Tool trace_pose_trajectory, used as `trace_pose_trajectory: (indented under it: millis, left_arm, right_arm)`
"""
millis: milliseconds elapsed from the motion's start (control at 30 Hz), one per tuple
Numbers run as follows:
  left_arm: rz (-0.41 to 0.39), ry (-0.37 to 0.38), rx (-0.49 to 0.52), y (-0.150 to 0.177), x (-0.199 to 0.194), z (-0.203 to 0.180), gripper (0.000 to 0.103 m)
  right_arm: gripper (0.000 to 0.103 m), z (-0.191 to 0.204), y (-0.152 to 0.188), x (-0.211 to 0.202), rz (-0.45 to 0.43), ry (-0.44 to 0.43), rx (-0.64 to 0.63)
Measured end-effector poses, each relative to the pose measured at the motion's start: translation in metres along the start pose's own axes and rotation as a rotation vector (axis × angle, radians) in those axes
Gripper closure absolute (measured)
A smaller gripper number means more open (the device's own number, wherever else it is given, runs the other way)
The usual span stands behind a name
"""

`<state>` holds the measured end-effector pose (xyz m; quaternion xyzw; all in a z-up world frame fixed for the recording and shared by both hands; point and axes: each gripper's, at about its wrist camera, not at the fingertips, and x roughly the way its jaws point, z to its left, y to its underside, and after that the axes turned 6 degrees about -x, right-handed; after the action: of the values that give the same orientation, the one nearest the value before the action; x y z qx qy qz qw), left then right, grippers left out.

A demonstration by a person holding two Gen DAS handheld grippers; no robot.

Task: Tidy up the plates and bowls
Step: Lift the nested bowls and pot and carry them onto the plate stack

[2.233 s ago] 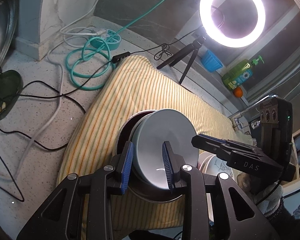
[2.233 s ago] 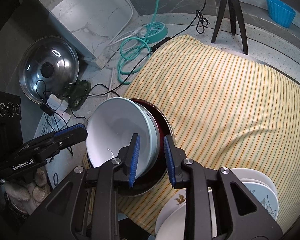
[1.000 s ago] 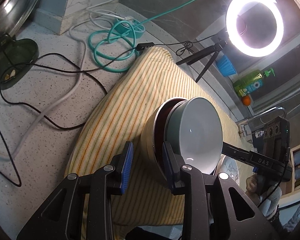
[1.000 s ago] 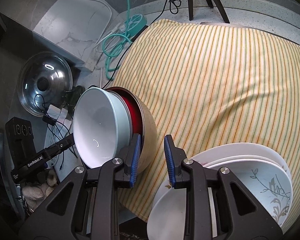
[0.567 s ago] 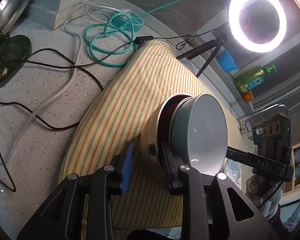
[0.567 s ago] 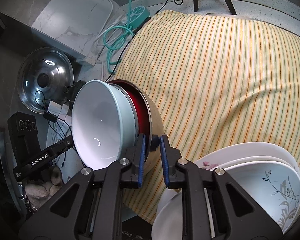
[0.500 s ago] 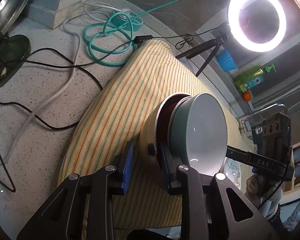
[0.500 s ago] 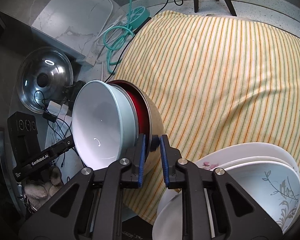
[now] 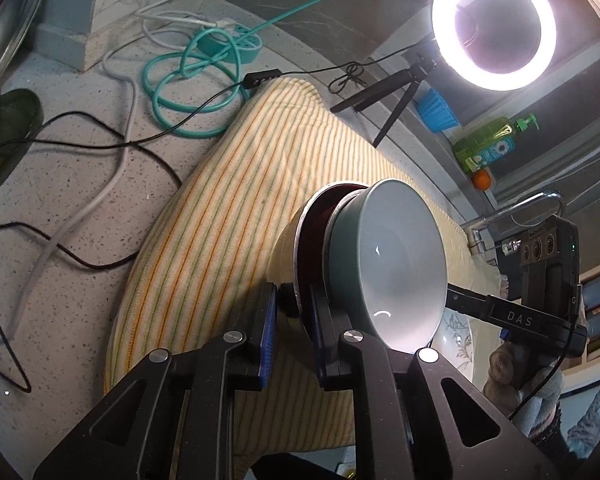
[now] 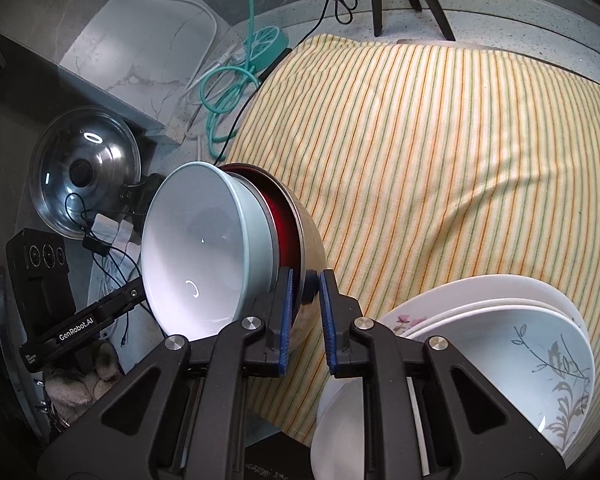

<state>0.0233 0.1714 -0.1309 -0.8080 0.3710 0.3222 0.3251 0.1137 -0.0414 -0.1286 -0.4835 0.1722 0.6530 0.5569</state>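
Observation:
A cream bowl with a dark red inside (image 9: 288, 248) (image 10: 310, 240) holds a pale teal bowl (image 9: 396, 256) (image 10: 204, 248) nested in it. The pair is lifted and tipped on its side above the striped yellow cloth (image 9: 228, 208) (image 10: 440, 152). My left gripper (image 9: 294, 312) is shut on the cream bowl's rim from one side. My right gripper (image 10: 305, 300) is shut on the same rim from the opposite side. A stack of white plates and bowls with leaf patterns (image 10: 500, 344) sits on the cloth by the right gripper.
A glass pot lid (image 10: 84, 168) leans at the left. Teal hose (image 9: 192, 76) and black and white cables lie on the speckled counter (image 9: 60, 240). A ring light (image 9: 496, 24) on a tripod, a blue cup (image 9: 436, 110), a green soap bottle (image 9: 488, 146) and a tap (image 9: 512, 216) stand behind.
Both grippers have closed onto the cream bowl's rim. The nested bowls have been raised off the cloth and tipped further onto their side.

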Motion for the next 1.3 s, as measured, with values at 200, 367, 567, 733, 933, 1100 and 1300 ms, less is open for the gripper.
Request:
trace_pose_trajectory:
  millis: [200,367,567,733,933,1100,1300]
  left_arm:
    - [-0.01,0.023,0.057,-0.004,-0.011,-0.024,0.09]
    - [-0.047,0.03,0.109,0.002,-0.021,-0.055,0.09]
    - [-0.055,0.054,0.125,0.022,-0.021,-0.088,0.089]
    - [-0.039,0.082,0.142,0.041,-0.011,-0.112,0.089]
    - [-0.003,0.106,0.165,0.065,0.0,-0.131,0.089]
    - [0.024,0.11,0.153,0.082,0.009,-0.135,0.089]
    - [0.035,0.097,0.16,0.097,0.014,-0.139,0.089]
  right_arm:
    - [0.088,-0.003,0.002,-0.032,-0.055,-0.004,0.03]
    - [0.088,-0.012,0.007,-0.064,-0.102,-0.023,0.029]
    - [0.088,-0.033,0.024,-0.104,-0.135,-0.012,0.022]
    - [0.088,-0.058,0.047,-0.131,-0.149,0.011,0.044]
    - [0.088,-0.079,0.074,-0.153,-0.148,0.037,0.067]
    - [0.088,-0.09,0.091,-0.153,-0.126,0.052,0.083]
    - [0.088,-0.099,0.105,-0.147,-0.108,0.06,0.09]
